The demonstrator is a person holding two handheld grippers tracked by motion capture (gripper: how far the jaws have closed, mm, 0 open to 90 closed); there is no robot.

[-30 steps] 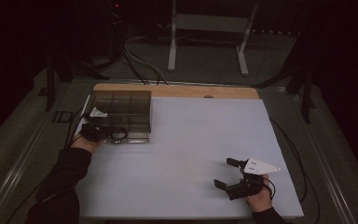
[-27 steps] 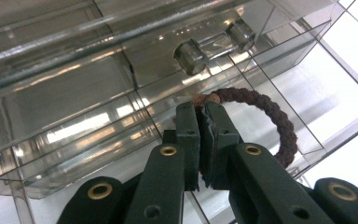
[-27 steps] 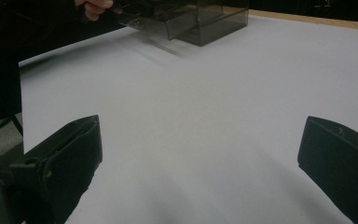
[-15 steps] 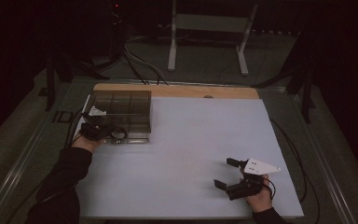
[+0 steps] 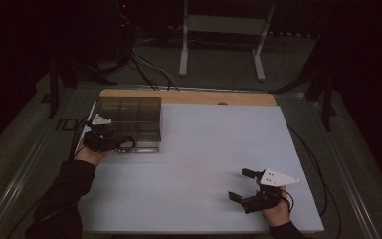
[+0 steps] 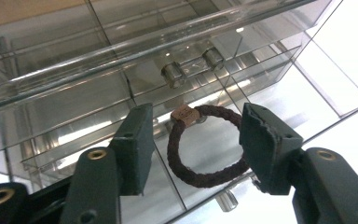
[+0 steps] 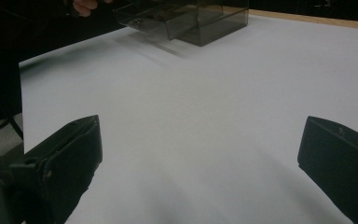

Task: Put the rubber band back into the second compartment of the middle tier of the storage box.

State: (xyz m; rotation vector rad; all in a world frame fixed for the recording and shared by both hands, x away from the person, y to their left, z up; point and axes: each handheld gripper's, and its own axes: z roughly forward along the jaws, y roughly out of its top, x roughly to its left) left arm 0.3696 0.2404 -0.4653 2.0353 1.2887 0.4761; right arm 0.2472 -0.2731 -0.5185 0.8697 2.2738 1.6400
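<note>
The clear box [image 5: 131,122] at the table's [image 5: 199,164] far left corner is the landmark here. The left gripper [image 5: 110,142] sits at the box's near face, where a drawer [image 6: 135,154] stands pulled out. Its jaws have just been opening and now stand apart, with the band [image 6: 204,144], a dark braided ring with a small tan tag, lying between them. In the left gripper view neither pad seems to press on it; the right pad stands just beside its rim, and whether they touch I cannot tell. The ring looks released into the drawer, flat on the clear floor.

The band lies straight ahead of the left gripper, between the pads and toward the box. Being a ring, it has no long axis to align with. The tag sits on its far side, nearest the box's front wall and its two knobs [image 6: 172,74].

The right gripper [image 5: 243,186] rests well apart from the box, near the table's near right edge, jaws wide with nothing between them. The left hand [image 5: 90,153] is far nearer, so any next move, likely backing out of the drawer and pushing it shut, falls to it.
</note>
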